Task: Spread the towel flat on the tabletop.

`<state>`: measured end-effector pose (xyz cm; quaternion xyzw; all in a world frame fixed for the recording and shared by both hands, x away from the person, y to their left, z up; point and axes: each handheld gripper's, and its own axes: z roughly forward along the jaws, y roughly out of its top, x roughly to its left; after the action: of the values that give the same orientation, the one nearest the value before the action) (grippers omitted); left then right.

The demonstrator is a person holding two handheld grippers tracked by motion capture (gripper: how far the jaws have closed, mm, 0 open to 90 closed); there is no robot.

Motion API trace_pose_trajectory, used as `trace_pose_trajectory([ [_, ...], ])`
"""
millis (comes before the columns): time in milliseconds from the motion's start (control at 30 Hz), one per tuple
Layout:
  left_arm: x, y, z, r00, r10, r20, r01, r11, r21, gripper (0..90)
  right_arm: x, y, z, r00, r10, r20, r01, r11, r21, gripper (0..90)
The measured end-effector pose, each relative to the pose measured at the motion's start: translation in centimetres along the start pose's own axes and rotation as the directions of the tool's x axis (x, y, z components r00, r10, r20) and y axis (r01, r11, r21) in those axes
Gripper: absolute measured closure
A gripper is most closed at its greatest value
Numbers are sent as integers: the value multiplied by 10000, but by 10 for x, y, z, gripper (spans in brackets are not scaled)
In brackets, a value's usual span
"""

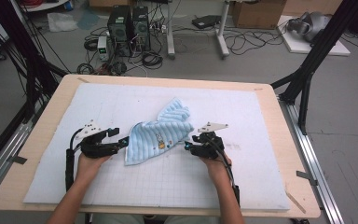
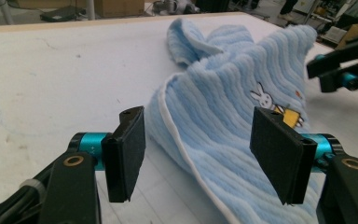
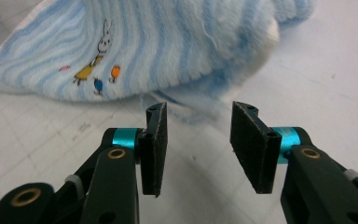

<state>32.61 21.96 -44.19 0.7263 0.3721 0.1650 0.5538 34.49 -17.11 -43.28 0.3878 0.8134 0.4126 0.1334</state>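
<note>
A light blue striped towel (image 1: 158,133) with a small embroidered rabbit lies crumpled in the middle of the white mat. My left gripper (image 1: 121,140) sits at the towel's left edge. In the left gripper view its jaws (image 2: 203,154) stand open, with the towel's (image 2: 223,93) white-trimmed edge lying between the pads, untouched. My right gripper (image 1: 188,144) is at the towel's right side. In the right gripper view it (image 3: 198,144) is open and low over the mat, just short of the towel's (image 3: 168,46) frayed edge. The right gripper (image 2: 340,70) also appears beyond the towel in the left gripper view.
The white gridded mat (image 1: 214,177) covers most of a wooden table (image 1: 46,140). Black frame posts (image 1: 307,70) stand at the table's far corners. Computer towers (image 1: 128,25), cables and boxes sit on the floor beyond the far edge.
</note>
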Motion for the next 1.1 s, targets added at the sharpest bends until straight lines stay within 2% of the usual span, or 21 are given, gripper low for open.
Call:
trace_pose_trajectory([
  [67,-2,-4,-5,10000,17,-15,-17,10000,83,361,3,3,5,9998,39,207,-40,10000,66,584],
  [167,-6,-8,-10,10000,-31,-6,31,10000,88,363,1,4,12,9984,179,533,-203,9988,450,660],
  [267,-9,-13,-13,10000,-19,25,19,9998,199,367,3,3,13,9979,-1,651,-38,9982,593,810],
  [333,-11,-14,-14,10000,72,37,-73,9997,215,371,5,1,8,9978,-181,645,157,9992,381,895],
  [433,-12,-13,-15,9998,182,96,-184,9995,265,381,8,-5,-2,9986,-253,468,260,9996,-134,895],
  [500,-12,-14,-14,9998,161,117,-164,9995,281,383,9,-9,-6,9984,-368,433,374,9992,-152,891],
  [567,-11,-13,-13,9999,86,117,-88,9998,204,385,8,-11,-6,9969,-506,604,519,9984,-212,763],
  [600,-11,-13,-12,9999,45,99,-47,9999,147,385,7,-11,-4,9976,-444,538,455,9988,-187,700],
  [667,-10,-13,-12,9999,36,96,-36,10000,39,397,8,-9,2,9962,-457,744,468,9988,-138,604],
  [733,-10,-14,-13,9999,46,102,-46,10000,-23,402,7,-6,9,9960,-189,869,192,9998,-37,522],
  [800,-10,-14,-14,9999,37,102,-36,9999,-115,399,6,-5,15,9963,-24,859,16,10000,91,531],
  [833,-10,-15,-14,10000,11,78,-10,9999,-161,389,5,-4,17,9969,83,782,-94,9999,144,617],
  [867,-10,-15,-14,10000,-17,86,19,9998,-189,375,6,-4,18,9981,48,611,-60,9998,192,719],
  [900,-10,-15,-14,10000,-50,84,52,9997,-223,371,8,-4,18,9979,-112,635,97,9997,239,796],
  [1000,-9,-16,-14,9999,-123,91,126,9996,-256,332,12,-4,11,9967,-387,707,385,9993,34,822],
  [1100,-11,-16,-14,10000,57,29,-56,9997,-257,306,16,-4,-3,9964,-475,702,500,9982,-335,823],
])
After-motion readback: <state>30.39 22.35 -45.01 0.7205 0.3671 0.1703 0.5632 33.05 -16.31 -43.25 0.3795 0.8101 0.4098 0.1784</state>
